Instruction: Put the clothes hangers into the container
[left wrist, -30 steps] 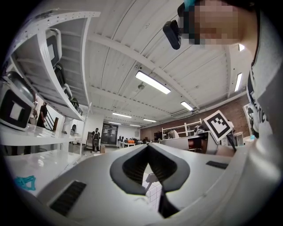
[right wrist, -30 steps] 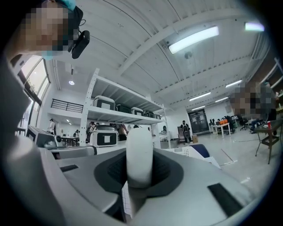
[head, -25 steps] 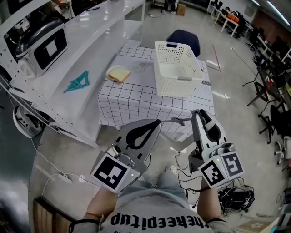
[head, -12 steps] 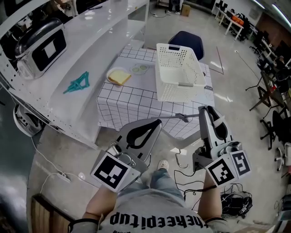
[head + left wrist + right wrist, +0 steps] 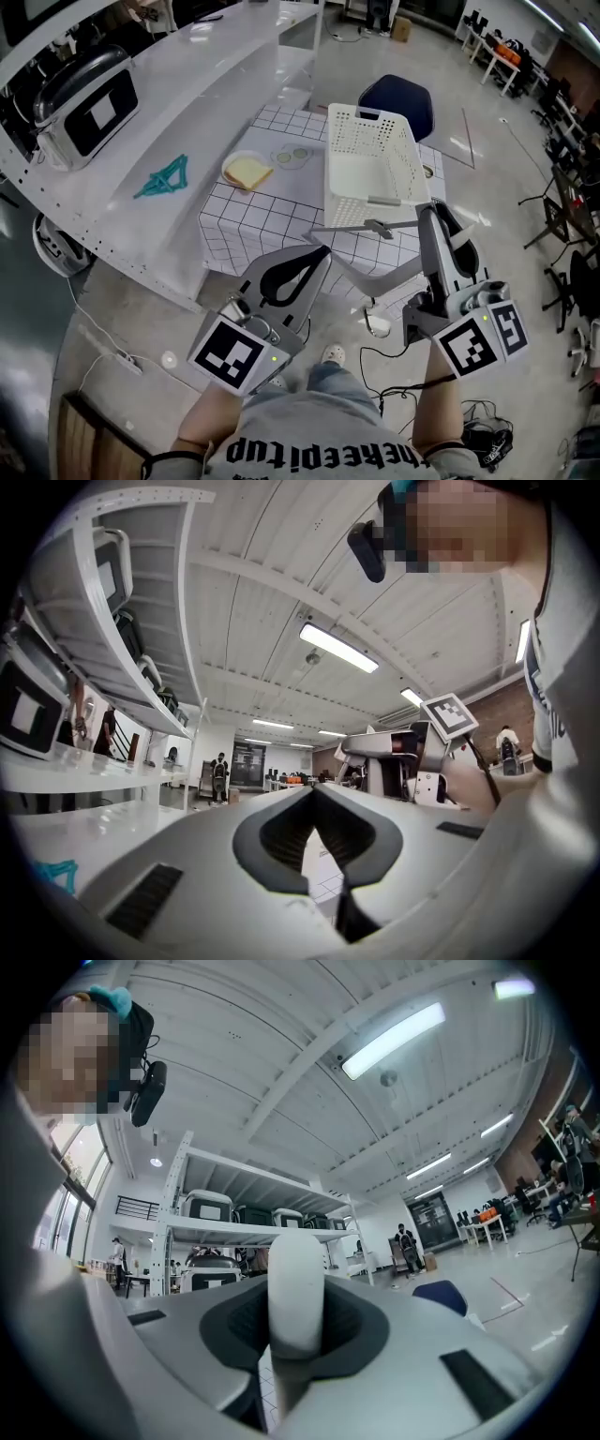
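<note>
Right gripper (image 5: 432, 214): clamped on a white hanger (image 5: 375, 226). The right gripper view shows the hanger's pale bar (image 5: 296, 1288) standing upright between the jaws, with the pads pressed on it from both sides.

In the head view the hanger sticks out to the left of the right gripper. Its top bar and hook run roughly level and the rest of the triangle hangs below. It's in the air at the near edge of the surface (image 5: 244, 217), overlapping the near rim of the basket (image 5: 370, 114) in that view. It isn't inside the basket. How high it sits above the rim I can't tell.

Left gripper (image 5: 323, 251): jaws together, tips meeting, nothing between them; the left gripper view (image 5: 314, 791) confirms it. It's held low, on the near side of the surface, left of the hanger and apart from it.

Basket: white, perforated, upright, on the right half of the checked-cloth surface. A plate with toast (image 5: 246, 171) is on the left half, well apart from the basket. A blue chair (image 5: 398, 94) is behind the surface.

Teal hangers (image 5: 164, 176): a small pile on the long white counter (image 5: 216, 84) to the left, well apart from both grippers and the basket. A teal bit also shows at the lower left of the left gripper view (image 5: 52, 874).
</note>
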`<state>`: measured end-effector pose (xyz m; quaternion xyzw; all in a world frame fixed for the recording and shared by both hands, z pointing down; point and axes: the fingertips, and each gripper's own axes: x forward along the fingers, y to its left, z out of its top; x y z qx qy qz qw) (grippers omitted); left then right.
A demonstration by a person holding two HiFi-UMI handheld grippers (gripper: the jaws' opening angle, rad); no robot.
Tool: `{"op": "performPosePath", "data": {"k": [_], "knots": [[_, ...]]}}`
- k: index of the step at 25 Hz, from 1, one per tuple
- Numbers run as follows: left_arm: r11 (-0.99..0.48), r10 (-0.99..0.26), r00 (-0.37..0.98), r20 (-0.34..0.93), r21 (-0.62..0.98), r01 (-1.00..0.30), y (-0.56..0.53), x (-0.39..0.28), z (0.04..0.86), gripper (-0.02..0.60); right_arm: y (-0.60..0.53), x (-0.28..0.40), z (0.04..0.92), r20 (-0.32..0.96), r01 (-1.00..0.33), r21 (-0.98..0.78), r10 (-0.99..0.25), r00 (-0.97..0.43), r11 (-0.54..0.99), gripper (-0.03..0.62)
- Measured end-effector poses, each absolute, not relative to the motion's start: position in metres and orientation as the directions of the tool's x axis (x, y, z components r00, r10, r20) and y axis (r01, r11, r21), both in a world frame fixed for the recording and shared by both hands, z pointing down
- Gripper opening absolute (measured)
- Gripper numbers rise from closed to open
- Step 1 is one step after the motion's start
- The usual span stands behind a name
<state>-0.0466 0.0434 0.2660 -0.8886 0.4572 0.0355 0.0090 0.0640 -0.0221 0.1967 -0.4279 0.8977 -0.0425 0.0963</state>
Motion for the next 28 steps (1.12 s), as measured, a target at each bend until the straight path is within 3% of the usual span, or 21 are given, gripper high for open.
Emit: {"op": "performPosePath", "data": {"k": [7,15,28], "knots": [[-0.528,-0.840,0.525,-0.137,-0.016,-0.849,0.014,-0.053,0.255,0.020,-0.061,0.059,0.180,-0.160,-0.720,-0.165,-0.738,-0.655,0.674,0.083],[-0.492,-0.870,0.489,-0.066,0.023,-0.870,-0.007,-0.051,0.257,0.020,-0.094,0.052,0.154,-0.198,-0.677,-0.171,-0.698,-0.688,0.716,0.083],[-0.447,-0.891,0.444,-0.098,0.007,-0.895,-0.037,-0.051,0.243,0.020,-0.132,0.049,0.105,-0.287,-0.615,-0.180,-0.639,-0.714,0.768,0.083]]}}
